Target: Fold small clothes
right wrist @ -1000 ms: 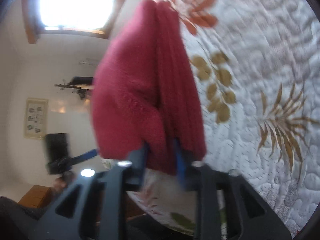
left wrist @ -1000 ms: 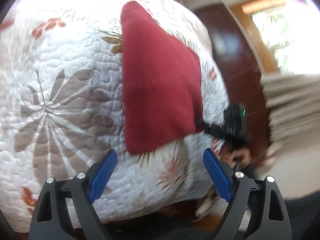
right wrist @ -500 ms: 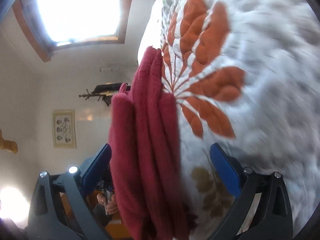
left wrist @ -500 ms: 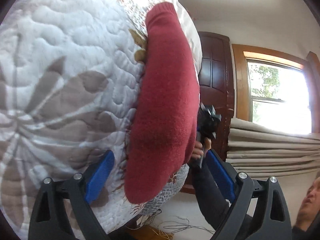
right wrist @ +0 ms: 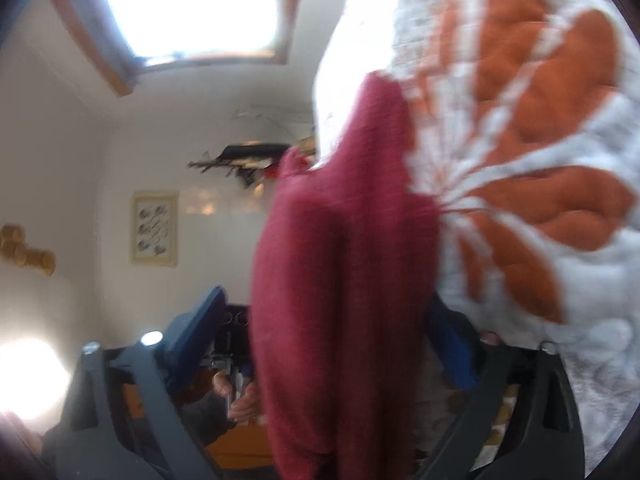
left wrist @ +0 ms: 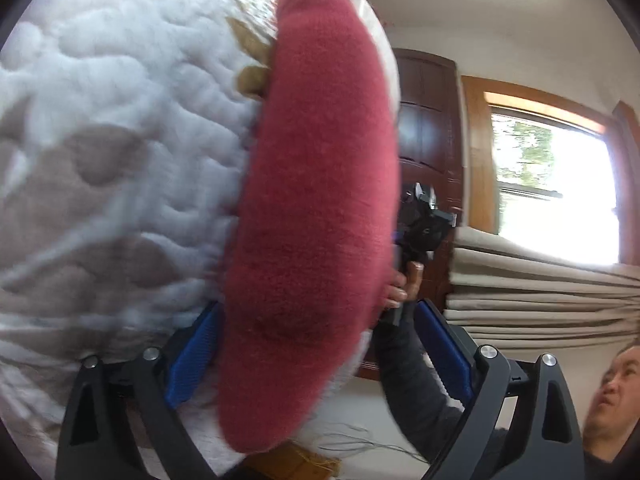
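A folded dark red knitted garment (left wrist: pixel 312 200) lies on a white quilted bedspread (left wrist: pixel 120 120) printed with brown and orange leaves. In the left wrist view my left gripper (left wrist: pixel 316 356) is open, and the garment's near end sits between its blue pads (left wrist: pixel 192 360) at bed level. A hand (left wrist: pixel 400 284) holding the right gripper's handle shows behind the garment. In the right wrist view the garment (right wrist: pixel 340 280) shows stacked layers beside the bedspread (right wrist: pixel 540 160). My right gripper (right wrist: pixel 324 336) is open, with the garment's other end between its wide-apart fingers.
The bed's edge runs just past the garment. Beyond it are a dark wooden door (left wrist: pixel 424 128), a bright window (left wrist: pixel 552 184) and beige curtains (left wrist: pixel 540 292). A person is at the lower right. The right wrist view has a framed picture (right wrist: pixel 154 228) on a white wall.
The right gripper, shut on the garment a second ago, has let go and opened. Both grippers have dropped to bed level and moved in on the garment's two ends.
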`<state>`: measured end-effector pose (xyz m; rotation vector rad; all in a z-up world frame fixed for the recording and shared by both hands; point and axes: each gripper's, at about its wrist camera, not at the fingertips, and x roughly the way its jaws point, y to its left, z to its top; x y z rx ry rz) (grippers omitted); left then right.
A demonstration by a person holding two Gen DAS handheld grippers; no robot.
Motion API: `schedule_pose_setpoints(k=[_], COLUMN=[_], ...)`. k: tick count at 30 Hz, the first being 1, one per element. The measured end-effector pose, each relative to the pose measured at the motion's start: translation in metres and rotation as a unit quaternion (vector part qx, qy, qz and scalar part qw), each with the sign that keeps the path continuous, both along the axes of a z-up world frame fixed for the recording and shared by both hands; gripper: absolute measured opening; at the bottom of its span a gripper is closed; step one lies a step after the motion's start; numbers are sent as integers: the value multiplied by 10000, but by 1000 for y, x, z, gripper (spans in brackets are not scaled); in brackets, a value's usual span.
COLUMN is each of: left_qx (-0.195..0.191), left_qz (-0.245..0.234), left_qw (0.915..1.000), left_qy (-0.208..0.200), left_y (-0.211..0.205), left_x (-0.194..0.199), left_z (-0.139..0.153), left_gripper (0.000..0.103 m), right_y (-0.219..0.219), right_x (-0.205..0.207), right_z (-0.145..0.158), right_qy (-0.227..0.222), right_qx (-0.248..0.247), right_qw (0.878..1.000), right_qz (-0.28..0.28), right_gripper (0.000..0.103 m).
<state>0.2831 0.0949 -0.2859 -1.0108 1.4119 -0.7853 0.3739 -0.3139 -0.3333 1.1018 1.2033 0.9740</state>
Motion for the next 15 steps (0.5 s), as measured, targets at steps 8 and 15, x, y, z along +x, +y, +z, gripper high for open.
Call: schedule_pose_setpoints(k=[8, 15], left_qx=[315, 408], left_qz=[-109, -72], left_qw=[9994, 9990], left_qy=[-11, 183], left_y=[-17, -18], left_x=[2, 2], left_z=[-6, -7], left_gripper=[99, 86], right_y=[10, 27], right_x=[5, 13], right_z=[1, 14], right_qy=[56, 96], right_qx=[-354, -488], right_qw=[9993, 9988], right_qz=[-40, -5], right_gripper=[81, 56])
